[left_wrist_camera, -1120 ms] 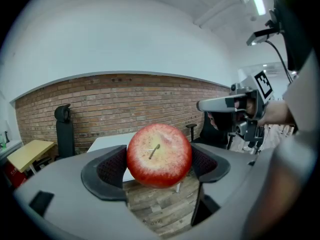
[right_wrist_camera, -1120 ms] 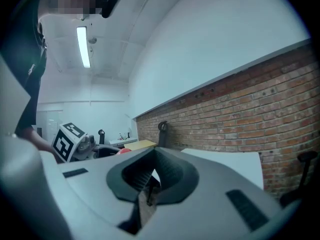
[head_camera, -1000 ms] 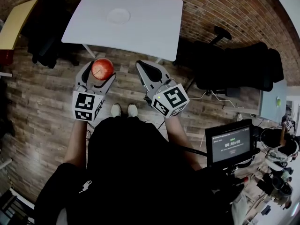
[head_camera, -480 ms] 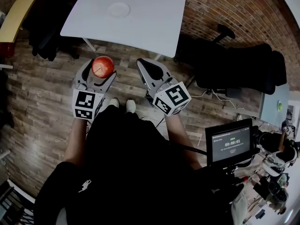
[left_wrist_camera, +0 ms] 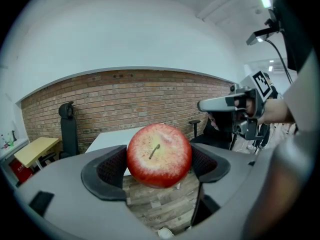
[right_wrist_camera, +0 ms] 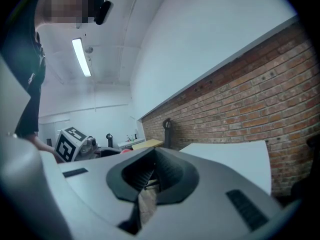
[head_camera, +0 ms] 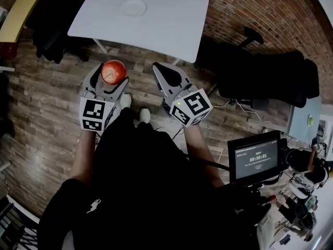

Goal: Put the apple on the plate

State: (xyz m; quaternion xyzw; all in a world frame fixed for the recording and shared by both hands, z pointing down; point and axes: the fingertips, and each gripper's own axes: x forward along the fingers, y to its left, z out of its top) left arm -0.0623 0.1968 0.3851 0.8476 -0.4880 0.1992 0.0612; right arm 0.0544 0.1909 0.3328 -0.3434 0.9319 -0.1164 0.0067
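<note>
Holding item one, the apple [left_wrist_camera: 159, 155]: the left gripper [head_camera: 110, 76] is pinching it across its widest part. One of the fingers [left_wrist_camera: 106, 170] is pressing on each flank, and the stem end is facing back toward the gripper's camera. The fruit is sitting out at the tips of the fingers, bulging above and below them. It is hanging in the air over the wooden floor [head_camera: 47, 113], well short of the desk [head_camera: 171, 25].

Handling, as judged: the apple is looking firm and rigid, and fairly weighty for its size. Its smooth, waxy skin is probably making it slippery against anything but the ribbed pads. Its roundness is leaving only a small contact on each side, so a hold across the middle, as here, is seeming the safest. A hold nearer top or bottom is risking a squeeze-out. Hard pressure or a drop is risking a bruise rather than a break.

Item two, the plate [head_camera: 133, 7]: it is lying on the desk toward the far side, white on white, well apart from the apple. Whether it is flat or rimmed is hard to tell at this size.

Item three, the right gripper [head_camera: 162, 72]: its fingers are resting pressed together, carrying nothing, beside the left one.
</note>
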